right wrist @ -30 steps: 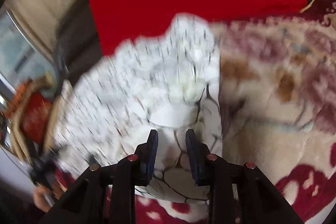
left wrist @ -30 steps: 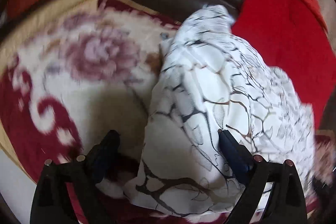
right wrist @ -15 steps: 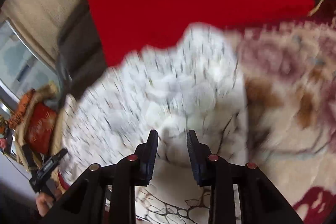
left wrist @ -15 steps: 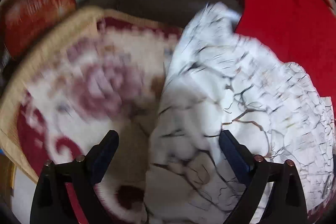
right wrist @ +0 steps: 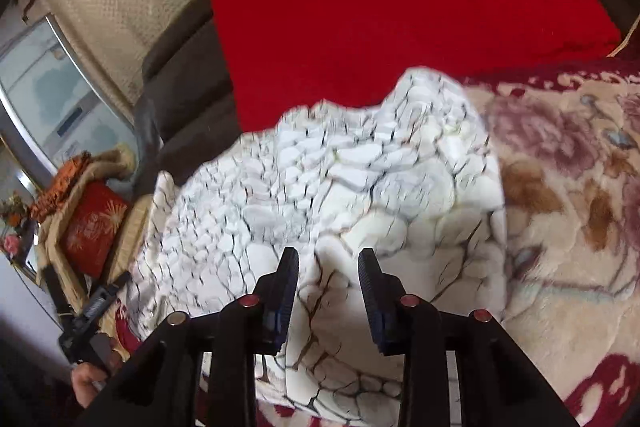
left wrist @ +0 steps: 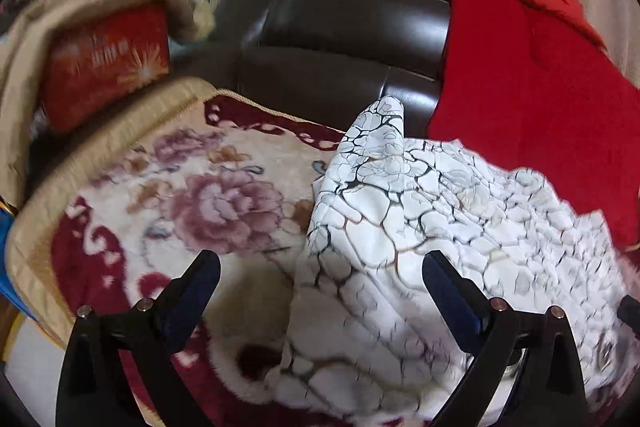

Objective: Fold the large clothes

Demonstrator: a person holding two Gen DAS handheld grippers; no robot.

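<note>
"Two grippers? What are they doing?"

"The left gripper (left wrist: 320,275) has its fingers wide apart, holding nothing. The right gripper (right wrist: 328,267) has its fingers a little apart, with the white crackle-print garment (right wrist: 340,195) bunched up between them. I cannot tell if they pinch it."

"Where is the garment?"

"It lies rumpled on the flowery blanket (left wrist: 192,195), near the grippers. The red cloth (left wrist: 528,99) is on the far right, and the dark sofa (left wrist: 352,39) is behind."

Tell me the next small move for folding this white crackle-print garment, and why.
Probably close the left gripper on the white crackle-print garment: its fingers stand wide apart with cloth between them, while the right gripper is only partly open around a fold.
</note>
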